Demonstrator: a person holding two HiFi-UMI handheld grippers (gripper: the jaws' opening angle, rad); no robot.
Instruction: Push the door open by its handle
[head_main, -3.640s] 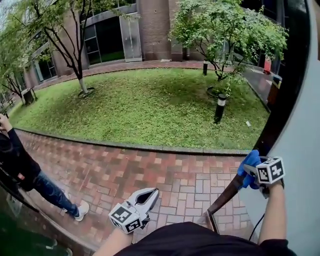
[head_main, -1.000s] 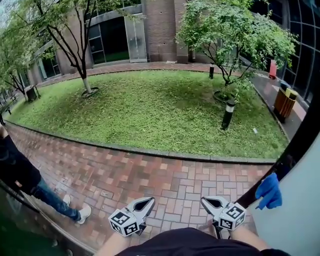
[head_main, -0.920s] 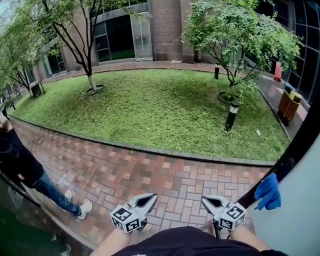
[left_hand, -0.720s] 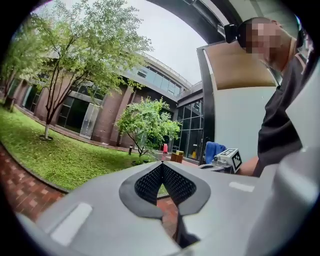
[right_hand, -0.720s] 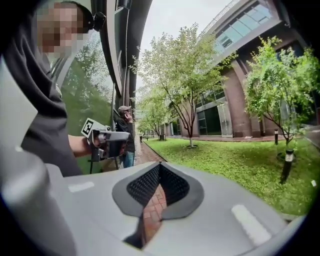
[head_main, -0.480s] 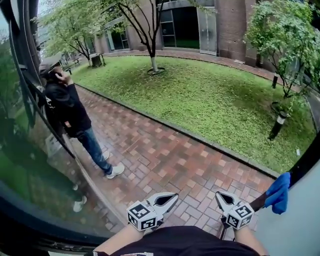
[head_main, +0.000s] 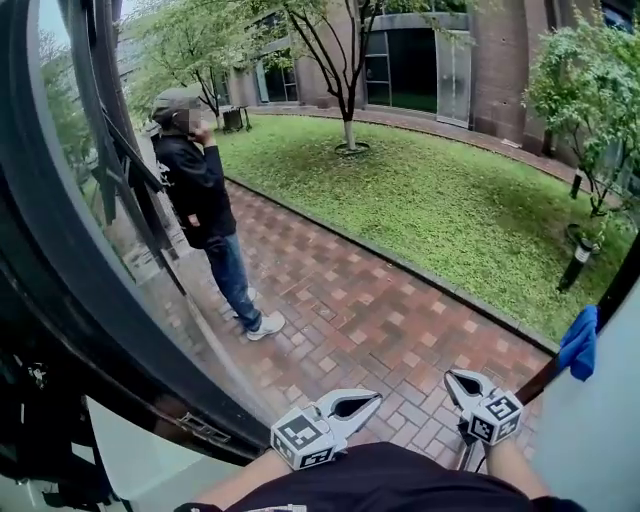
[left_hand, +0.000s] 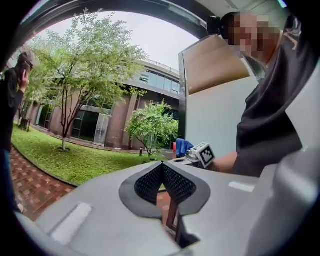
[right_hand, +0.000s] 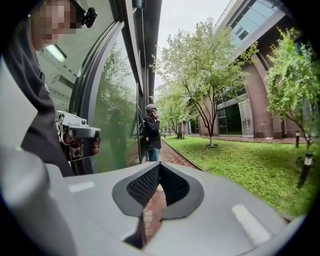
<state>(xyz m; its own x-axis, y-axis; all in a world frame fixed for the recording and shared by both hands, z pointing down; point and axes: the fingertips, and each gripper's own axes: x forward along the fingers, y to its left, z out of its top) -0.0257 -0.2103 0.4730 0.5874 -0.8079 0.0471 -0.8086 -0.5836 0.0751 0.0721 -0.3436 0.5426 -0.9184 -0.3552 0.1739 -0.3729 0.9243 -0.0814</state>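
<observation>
The open door (head_main: 600, 430) is a pale panel at the right edge of the head view. Its dark handle bar (head_main: 543, 381) slants along the door's edge, with a blue cloth (head_main: 579, 343) hanging at its top. My right gripper (head_main: 452, 377) is shut and empty, low in front of my body and a little left of the handle, not touching it. My left gripper (head_main: 373, 398) is shut and empty beside it. The left gripper view shows its tips (left_hand: 162, 164) together, with the blue cloth (left_hand: 182, 147) beyond. In the right gripper view the right gripper's tips (right_hand: 158, 165) also meet.
A dark-framed glass wall (head_main: 70, 250) curves along the left. A person (head_main: 205, 200) in dark clothes stands by it on the red brick path (head_main: 370, 310), hand to the head. Beyond lie a lawn (head_main: 450, 200), trees and bollard lamps (head_main: 577, 265).
My view has swung to the left, bringing the glass wall and the standing person into sight. Both grippers stay shut and low; earlier the right one was up at the door's handle.
</observation>
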